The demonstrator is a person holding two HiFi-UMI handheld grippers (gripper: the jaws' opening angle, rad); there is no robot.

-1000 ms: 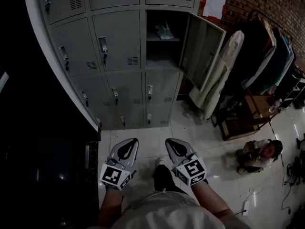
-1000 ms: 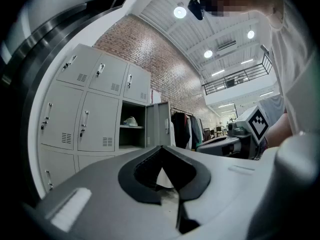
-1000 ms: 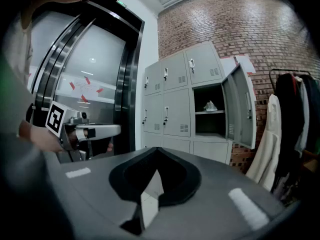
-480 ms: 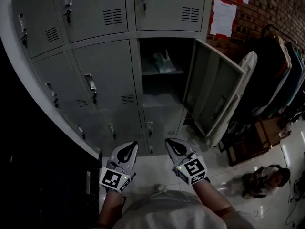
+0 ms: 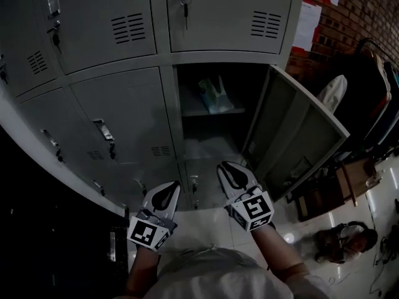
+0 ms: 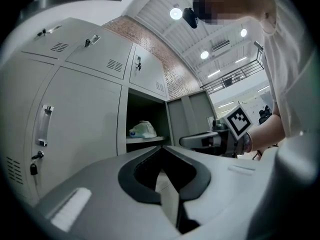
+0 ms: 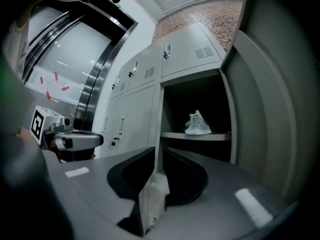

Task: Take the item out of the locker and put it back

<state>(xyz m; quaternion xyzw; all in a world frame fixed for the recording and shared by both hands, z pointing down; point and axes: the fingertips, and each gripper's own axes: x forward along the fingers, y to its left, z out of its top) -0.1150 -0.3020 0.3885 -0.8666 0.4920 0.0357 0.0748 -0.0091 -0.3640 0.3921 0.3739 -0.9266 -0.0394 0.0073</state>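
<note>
While held in front of the open grey metal locker [image 5: 209, 147], the left tongs [image 5: 169, 187] and right tongs [image 5: 227, 169] are seen clenched on nothing; a crumpled white plastic bag [image 5: 215, 96] is seen lying on its shelf [image 5: 201, 112].

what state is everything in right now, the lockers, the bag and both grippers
locker door: swung wide open
bag: lying on the shelf inside, untouched
other locker doors: closed
left gripper: shut, empty, short of the lockers
right gripper: shut, empty, short of the lockers
</note>
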